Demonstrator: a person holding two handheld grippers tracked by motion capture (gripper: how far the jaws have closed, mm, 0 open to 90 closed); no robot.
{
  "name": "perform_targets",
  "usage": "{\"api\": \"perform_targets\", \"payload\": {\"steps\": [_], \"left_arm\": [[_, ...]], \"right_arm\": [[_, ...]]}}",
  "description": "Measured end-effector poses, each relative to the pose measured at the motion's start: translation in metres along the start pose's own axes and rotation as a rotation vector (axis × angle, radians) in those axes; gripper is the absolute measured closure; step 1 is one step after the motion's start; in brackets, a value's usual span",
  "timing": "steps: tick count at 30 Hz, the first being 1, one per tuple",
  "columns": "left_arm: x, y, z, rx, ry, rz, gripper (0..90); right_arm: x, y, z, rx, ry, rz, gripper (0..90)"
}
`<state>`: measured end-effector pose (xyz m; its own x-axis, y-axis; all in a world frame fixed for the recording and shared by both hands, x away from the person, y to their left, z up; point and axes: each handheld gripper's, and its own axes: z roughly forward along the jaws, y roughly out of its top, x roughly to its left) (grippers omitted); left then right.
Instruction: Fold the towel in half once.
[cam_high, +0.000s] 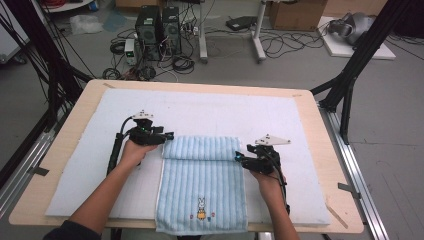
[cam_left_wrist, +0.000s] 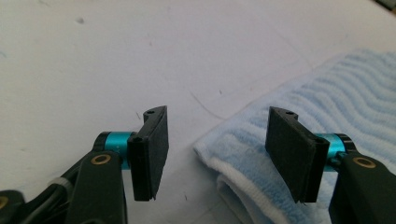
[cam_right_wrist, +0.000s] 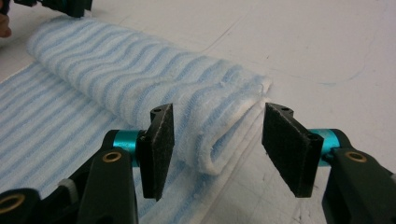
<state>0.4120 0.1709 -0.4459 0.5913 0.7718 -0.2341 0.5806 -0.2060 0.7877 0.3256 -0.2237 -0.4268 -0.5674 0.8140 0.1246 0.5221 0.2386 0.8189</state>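
Both grippers sitting w/ fingers apart, nothing clamped. Left gripper (cam_high: 167, 135) & right gripper (cam_high: 239, 158) flanking the blue towel (cam_high: 202, 185); its rolled end (cam_right_wrist: 140, 84) lying btwn them on the tabletop (cam_high: 320, 150).

The towel (cam_high: 201, 182) lies on the mat (cam_high: 300, 130) between my left gripper (cam_high: 170, 135) and right gripper (cam_high: 238, 158), its folded end level with both, the rest nearer me.
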Motion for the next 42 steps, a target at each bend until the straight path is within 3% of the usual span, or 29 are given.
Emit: {"api": "perform_targets", "payload": {"steps": [5,10,13,19,24,28,34,36,39,42], "left_arm": [[-0.01,-0.002,0.006,0.049,0.035,0.109,46.8],[-0.016,-0.004,0.006,0.047,-0.006,0.159,70.7],[-0.015,-0.005,0.005,0.024,-0.008,0.154,77.0],[-0.016,-0.004,-0.005,-0.07,-0.037,0.119,78.8],[-0.02,0.002,-0.018,-0.163,-0.061,0.136,78.8],[-0.024,0.004,-0.022,-0.194,-0.075,0.16,78.7],[-0.019,0.004,-0.023,-0.199,-0.047,0.159,78.4],[-0.015,0.003,-0.02,-0.183,-0.04,0.154,78.3],[-0.011,0.001,-0.017,-0.172,-0.029,0.146,78.1],[-0.011,0.002,-0.018,-0.196,-0.023,0.151,79.2]], "right_arm": [[0.001,0.0,0.001,0.007,0.001,-0.009,42.9],[0.001,0.0,0.001,0.007,0.005,-0.008,42.3],[0.001,0.0,0.002,0.009,0.005,-0.007,41.7],[-0.002,0.001,0.002,0.002,-0.013,0.004,41.3],[-0.013,0.009,0.003,-0.026,-0.056,0.057,41.2],[-0.02,0.024,0.02,-0.003,-0.075,0.079,40.8],[-0.023,0.044,0.068,0.155,-0.085,0.059,39.2],[-0.023,0.047,0.08,0.201,-0.074,0.034,48.5],[-0.021,0.047,0.086,0.216,-0.059,-0.037,77.7],[-0.018,0.049,0.084,0.206,-0.104,-0.111,82.3]]}}
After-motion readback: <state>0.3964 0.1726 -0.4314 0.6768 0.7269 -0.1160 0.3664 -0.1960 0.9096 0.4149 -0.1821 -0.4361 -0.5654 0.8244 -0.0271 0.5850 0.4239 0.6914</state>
